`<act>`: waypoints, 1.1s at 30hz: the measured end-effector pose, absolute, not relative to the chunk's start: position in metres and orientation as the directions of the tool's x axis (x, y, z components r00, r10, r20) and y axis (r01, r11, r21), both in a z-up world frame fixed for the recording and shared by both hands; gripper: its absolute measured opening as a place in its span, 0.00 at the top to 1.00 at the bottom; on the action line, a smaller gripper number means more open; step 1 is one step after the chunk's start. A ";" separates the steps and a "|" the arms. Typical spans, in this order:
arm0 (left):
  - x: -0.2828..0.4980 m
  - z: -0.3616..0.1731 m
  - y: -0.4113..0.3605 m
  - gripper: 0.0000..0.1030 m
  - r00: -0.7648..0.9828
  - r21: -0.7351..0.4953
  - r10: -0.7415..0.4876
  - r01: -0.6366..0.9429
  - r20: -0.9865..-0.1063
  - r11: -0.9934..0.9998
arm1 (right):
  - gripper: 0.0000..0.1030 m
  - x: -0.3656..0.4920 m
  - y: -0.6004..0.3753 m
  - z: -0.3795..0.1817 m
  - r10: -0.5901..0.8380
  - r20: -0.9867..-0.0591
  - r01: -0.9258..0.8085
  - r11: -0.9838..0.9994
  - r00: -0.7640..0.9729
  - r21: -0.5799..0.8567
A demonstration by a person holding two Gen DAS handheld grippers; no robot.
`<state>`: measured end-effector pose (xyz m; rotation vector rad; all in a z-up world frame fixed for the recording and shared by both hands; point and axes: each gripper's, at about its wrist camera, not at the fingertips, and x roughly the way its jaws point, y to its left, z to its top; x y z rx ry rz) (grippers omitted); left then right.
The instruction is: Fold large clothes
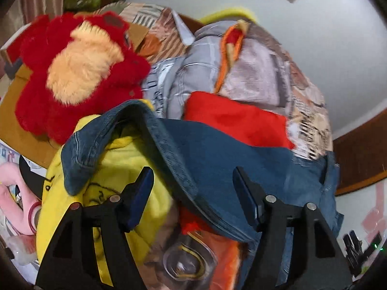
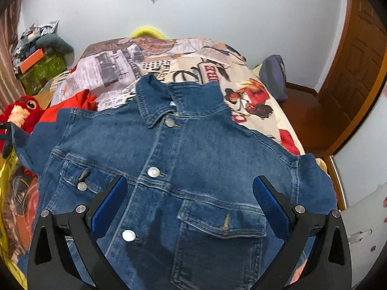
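A blue denim jacket (image 2: 193,159) lies front up on the patterned bedspread (image 2: 183,58), buttoned, with its collar toward the far wall. My right gripper (image 2: 191,198) hovers over the chest, open wide, with the blue pads on either side of the pocket flap and touching nothing. In the left wrist view one side of the jacket (image 1: 217,159) drapes over a yellow garment (image 1: 125,164), and its sleeve end curls up. My left gripper (image 1: 193,191) stands open just above that folded denim edge, which passes between the fingers without either pad pressing on it.
A red plush toy (image 1: 72,72) lies left of the jacket, and a red cloth (image 1: 237,123) sits just beyond it. A green box (image 2: 43,70) with clutter stands at the far left, a purple bag (image 2: 273,72) past the bed's right side, and a wooden door (image 2: 353,72) on the right.
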<state>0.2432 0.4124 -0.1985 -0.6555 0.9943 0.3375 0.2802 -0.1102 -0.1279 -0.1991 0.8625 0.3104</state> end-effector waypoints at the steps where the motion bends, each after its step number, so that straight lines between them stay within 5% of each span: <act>1: 0.248 -0.205 0.417 0.36 0.507 -0.344 -0.023 -0.551 -0.862 0.760 | 0.00 0.279 -0.108 -0.127 0.192 -0.769 -0.354 0.934 0.609 -0.047; 7: 0.275 -0.236 0.446 0.37 0.440 -0.208 0.145 -0.658 -0.886 0.724 | 0.00 0.278 -0.095 -0.129 0.163 -0.771 -0.366 0.926 0.615 -0.097; 10: 0.287 -0.243 0.455 0.58 0.374 -0.076 0.271 -0.696 -0.887 0.714 | 0.00 0.279 -0.093 -0.132 0.142 -0.777 -0.363 0.925 0.613 -0.117; 12: 0.293 -0.245 0.459 0.93 0.359 -0.055 0.277 -0.691 -0.891 0.721 | 0.00 0.278 -0.094 -0.132 0.135 -0.777 -0.360 0.924 0.615 -0.125; 14: 0.297 -0.239 0.456 0.97 0.353 -0.035 0.294 -0.690 -0.888 0.723 | 0.00 0.278 -0.097 -0.132 0.128 -0.775 -0.355 0.926 0.619 -0.131; 22: 0.304 -0.143 0.384 0.99 0.605 -0.182 0.209 -0.520 -0.768 0.834 | 0.00 0.279 -0.113 -0.120 0.136 -0.762 -0.321 0.942 0.633 -0.098; 33: 0.362 -0.043 0.167 0.99 0.788 -0.124 0.019 -0.120 -0.615 0.985 | 0.00 0.273 -0.155 -0.084 0.160 -0.692 -0.284 0.956 0.704 -0.068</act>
